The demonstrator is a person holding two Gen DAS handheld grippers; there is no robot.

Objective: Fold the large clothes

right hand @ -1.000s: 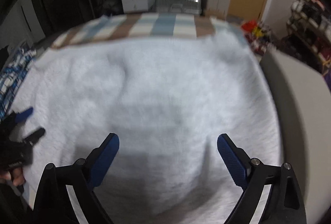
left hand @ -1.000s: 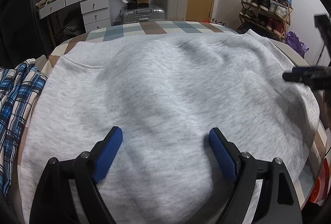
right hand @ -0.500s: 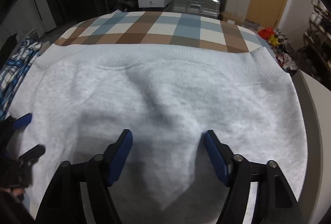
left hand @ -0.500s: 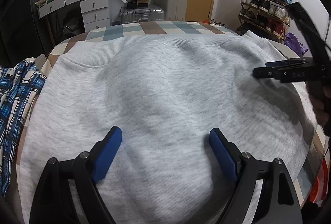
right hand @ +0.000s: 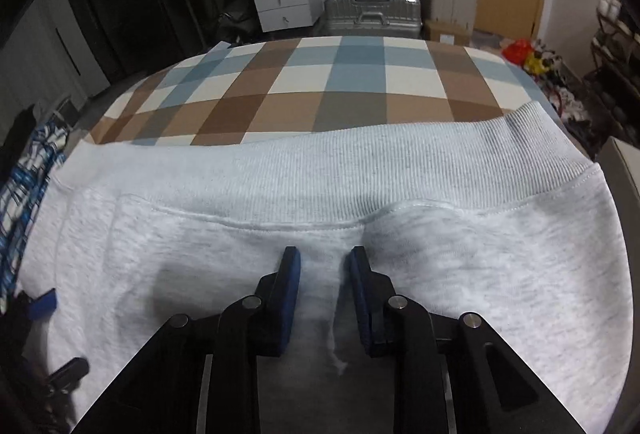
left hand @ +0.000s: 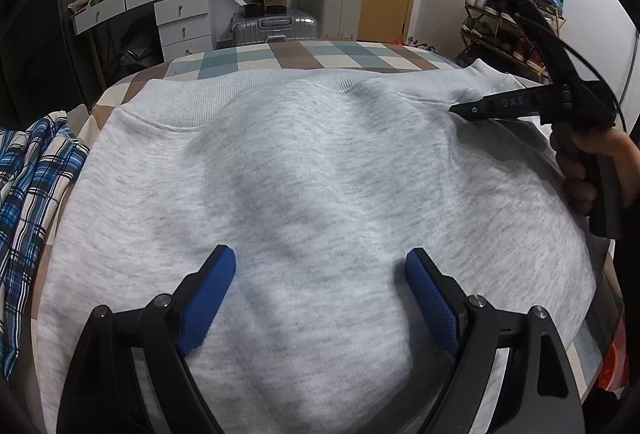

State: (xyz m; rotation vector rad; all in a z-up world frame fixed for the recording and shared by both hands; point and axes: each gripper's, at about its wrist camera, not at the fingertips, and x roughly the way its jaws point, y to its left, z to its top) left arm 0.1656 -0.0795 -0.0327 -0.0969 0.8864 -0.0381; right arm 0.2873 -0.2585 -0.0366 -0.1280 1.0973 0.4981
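A large light-grey sweatshirt (left hand: 320, 173) lies spread flat over the checkered bed (right hand: 320, 85), its ribbed hem (right hand: 360, 169) at the far side. My left gripper (left hand: 320, 256) stands open just above the near part of the cloth, nothing between its blue pads. My right gripper (right hand: 324, 254) is down on the sweatshirt (right hand: 500, 254) just short of the hem seam. Its jaws are closing, with a raised pinch of grey fabric between the pads. In the left wrist view the right gripper (left hand: 460, 108) reaches in from the right, held by a hand (left hand: 580, 169).
A blue plaid shirt (left hand: 28, 193) is heaped at the bed's left edge. Beyond the bed stand white drawers (left hand: 180, 17), a silver suitcase (right hand: 372, 9) and a shoe rack (left hand: 508, 17). In the right wrist view the left gripper (right hand: 60, 334) sits low at the left.
The right gripper moved forward and down toward the hem, and its jaws went from wide open to nearly together around a fold of cloth. The left gripper stayed still.
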